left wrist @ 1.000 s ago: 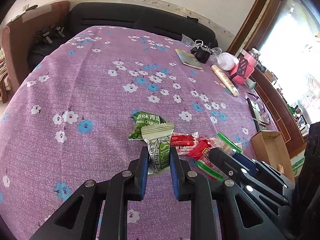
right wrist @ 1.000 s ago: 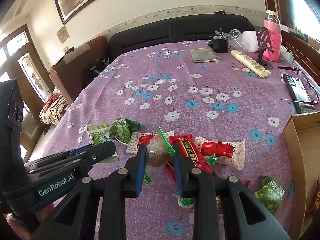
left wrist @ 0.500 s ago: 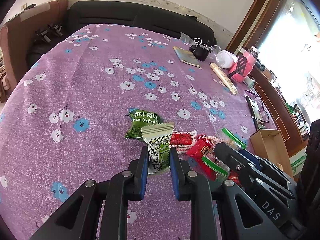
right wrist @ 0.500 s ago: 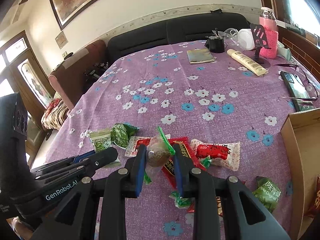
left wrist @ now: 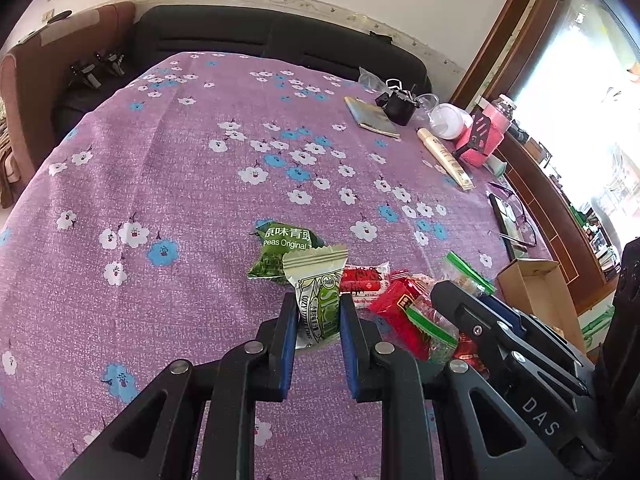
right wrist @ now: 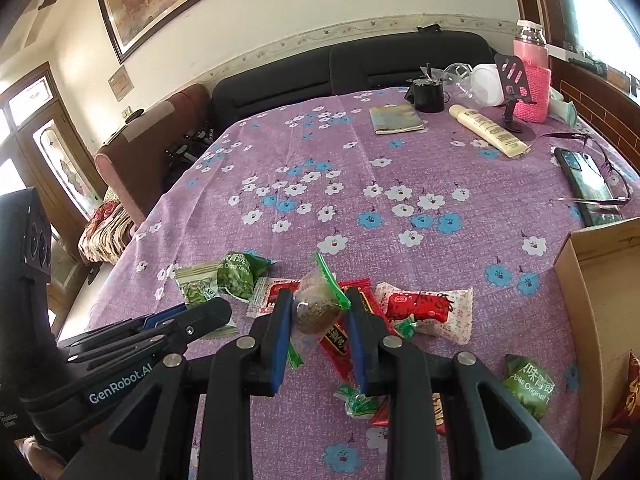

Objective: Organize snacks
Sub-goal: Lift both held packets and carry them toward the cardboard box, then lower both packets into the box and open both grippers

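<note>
My left gripper (left wrist: 319, 306) is shut on a pale green snack packet (left wrist: 318, 292) and holds it above the purple flowered tablecloth (left wrist: 180, 184). My right gripper (right wrist: 320, 310) is shut on a clear packet with a brown ball and green edges (right wrist: 316, 304). A dark green peas packet (left wrist: 282, 250) lies just beyond the left gripper. Red and white packets (right wrist: 424, 306) and another green peas packet (right wrist: 530, 386) lie around the right gripper. The left gripper also shows in the right wrist view (right wrist: 200, 314), low on the left.
A cardboard box (right wrist: 600, 312) stands at the right table edge. At the far right lie a phone (right wrist: 586, 184), glasses, a cream tube (right wrist: 486, 130), a pink bottle (right wrist: 530, 76), a black cup (right wrist: 428, 94) and a booklet (right wrist: 396, 120). A dark sofa is behind.
Both grippers have lifted a little with their packets still held; the table and loose snacks sit slightly lower and farther in both views.
</note>
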The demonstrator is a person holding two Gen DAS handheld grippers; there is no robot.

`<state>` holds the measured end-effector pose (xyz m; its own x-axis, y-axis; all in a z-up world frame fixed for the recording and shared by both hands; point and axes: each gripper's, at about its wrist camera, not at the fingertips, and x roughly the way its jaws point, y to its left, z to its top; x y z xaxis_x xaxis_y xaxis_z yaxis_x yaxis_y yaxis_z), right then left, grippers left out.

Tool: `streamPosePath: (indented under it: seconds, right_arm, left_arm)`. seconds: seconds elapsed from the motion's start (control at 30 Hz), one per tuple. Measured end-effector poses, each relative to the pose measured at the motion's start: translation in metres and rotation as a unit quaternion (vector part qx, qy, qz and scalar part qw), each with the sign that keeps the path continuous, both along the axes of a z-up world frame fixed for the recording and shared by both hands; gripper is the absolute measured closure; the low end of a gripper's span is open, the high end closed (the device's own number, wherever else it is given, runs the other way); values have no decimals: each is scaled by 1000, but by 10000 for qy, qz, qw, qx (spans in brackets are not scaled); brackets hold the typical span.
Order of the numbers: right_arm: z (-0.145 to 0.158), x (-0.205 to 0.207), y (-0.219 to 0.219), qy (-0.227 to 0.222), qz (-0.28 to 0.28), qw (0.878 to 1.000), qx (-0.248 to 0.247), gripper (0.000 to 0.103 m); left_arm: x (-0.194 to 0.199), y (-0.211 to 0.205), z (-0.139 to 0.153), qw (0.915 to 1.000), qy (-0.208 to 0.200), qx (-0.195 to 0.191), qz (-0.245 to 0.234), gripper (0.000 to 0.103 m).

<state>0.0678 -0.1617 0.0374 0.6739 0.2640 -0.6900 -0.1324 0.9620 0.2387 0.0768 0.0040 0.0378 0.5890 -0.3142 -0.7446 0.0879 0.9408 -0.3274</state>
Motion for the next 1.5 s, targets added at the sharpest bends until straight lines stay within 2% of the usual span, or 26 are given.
streamPosePath:
  seconds: [0.1, 0.3, 0.63, 0.77, 0.87, 1.03, 1.17, 1.3, 1.5]
  right_arm:
    - [3, -1, -4, -59, -139, 9999, -39, 78]
    - [16, -10, -28, 19, -455, 9983, 355, 78]
    - [31, -62, -68, -83, -795, 9947, 648, 78]
    - [37, -84, -95, -147, -971, 9927, 698, 78]
    - [41, -101, -121, -217, -1162, 9898, 793, 78]
    - [44, -129, -163, -370, -1543, 9833, 892, 78]
    - [39, -147, -200, -382, -1873, 9760, 1042, 78]
    - [32, -162, -227, -348, -2140, 9699, 1110, 78]
    - [27, -179, -256, -360, -2421, 9629, 1139, 78]
  left_arm:
    - [-2, -2, 1, 10000, -13, -59, -64, 83]
    - [-9, -14, 5, 9995, -93, -48, -293, 83]
    - [-17, -27, 12, 9983, -236, -71, -534, 83]
    - [-20, -34, 14, 9976, -200, -165, -639, 83]
    - [-27, -44, 19, 9974, -241, -76, -680, 83]
    - [-47, -74, 34, 9944, -305, -107, -1010, 83]
    - [-70, -114, 49, 9883, -420, -182, -1457, 83]
    - [-95, -161, 59, 9785, -498, -251, -1986, 83]
    - [-123, -224, 54, 9631, -390, -281, -2648, 83]
